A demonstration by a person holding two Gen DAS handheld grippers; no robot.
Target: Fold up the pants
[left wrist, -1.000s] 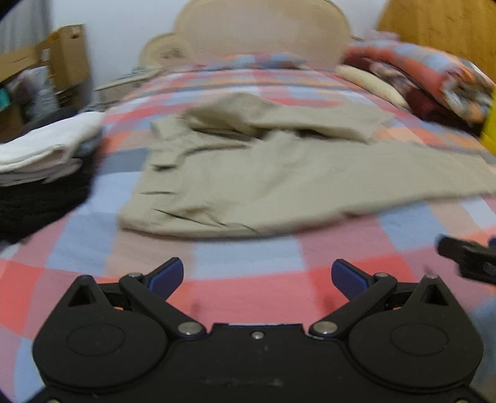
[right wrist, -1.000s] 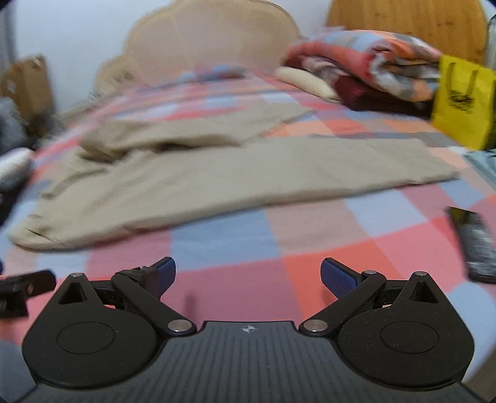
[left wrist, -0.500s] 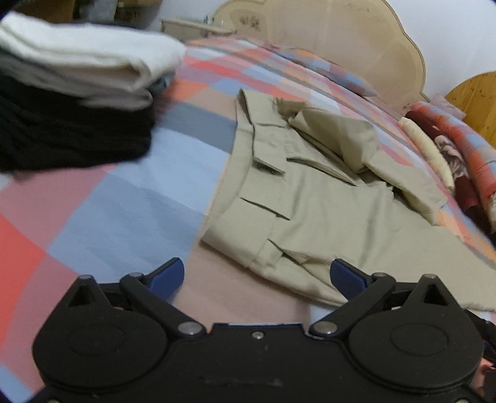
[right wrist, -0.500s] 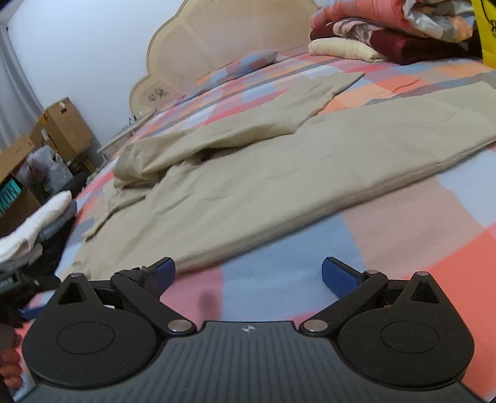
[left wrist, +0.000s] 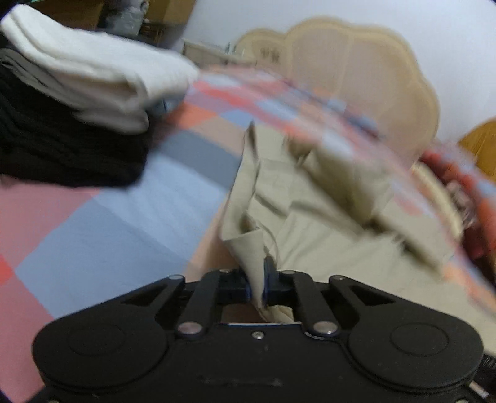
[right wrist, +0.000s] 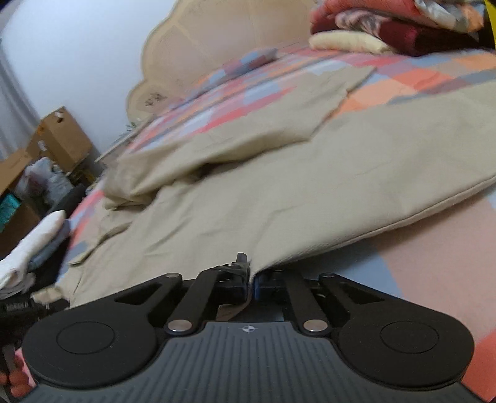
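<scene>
Beige pants lie spread on a checked bedspread, waist end near me, one leg folded loosely across the other. My left gripper is shut on the near waistband corner and lifts it a little. In the right wrist view the pants stretch away toward the right. My right gripper is shut on the near edge of the pants, further along the leg side.
A stack of folded white and black clothes sits at the left of the bed. Folded blankets lie at the far right by the cream headboard. Cardboard boxes stand beside the bed on the left.
Both grippers were open above the bedspread; now both have closed on the near edge of the pants. The left one has begun lifting the waistband corner.
</scene>
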